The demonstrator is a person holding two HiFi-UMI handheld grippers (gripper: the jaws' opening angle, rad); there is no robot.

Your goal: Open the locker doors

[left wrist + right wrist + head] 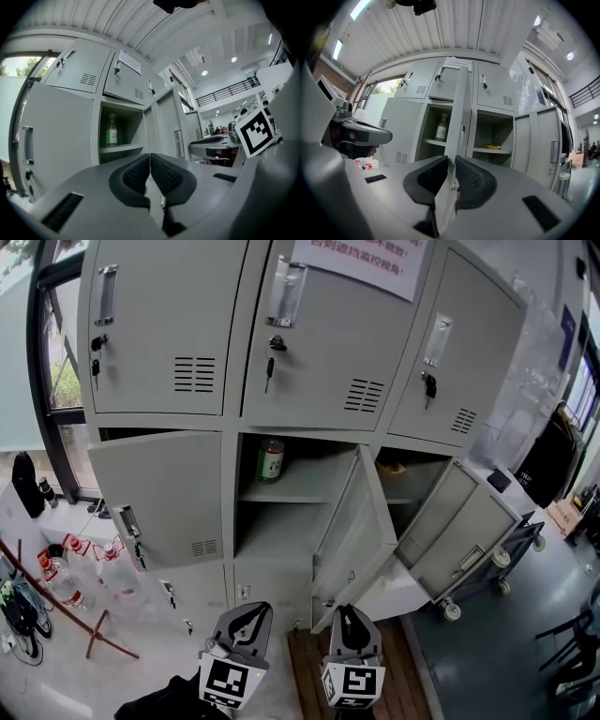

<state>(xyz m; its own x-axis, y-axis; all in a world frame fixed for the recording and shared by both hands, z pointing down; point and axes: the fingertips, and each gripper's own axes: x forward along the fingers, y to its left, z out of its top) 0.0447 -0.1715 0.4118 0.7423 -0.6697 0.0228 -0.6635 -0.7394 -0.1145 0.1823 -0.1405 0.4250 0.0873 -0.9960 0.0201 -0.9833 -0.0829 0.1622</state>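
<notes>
Bright hall, window at the left, pale floor. Grey lockers (230, 512) stand against it in a three-wide bank. The top row of doors is closed, with keys in the locks. The row below has all three doors swung out.

The middle door (361, 521) stands roughly edge-on to the person. In the right gripper view its edge (457, 117) runs straight down between the jaws. Right gripper (349, 613) is level at the lower part of that door. Its jaws (451, 161) are nearly together and pinch the thin door edge, with a pad on each face.

Left gripper (248, 610) is just beside it on the left, also level. Its jaws (150, 157) are closed, with the pads meeting at the tips and nothing between them. It does not touch any door.

Behind the middle door, on the shelf of the open compartment, stands an upright bottle (271, 458) with a green label (111, 133) (441, 129). The right compartment has a flat yellow item (392, 467) on its shelf (490, 146). Its right door (433, 512) is swung wide to the right. The left door (164, 493) hangs open towards the window, vent slots low on it.

A paper notice (361, 259) with red print is stuck on the upper middle door. Clear bottles with red labels (89, 563) stand on the floor at the left, well apart from both grippers.
</notes>
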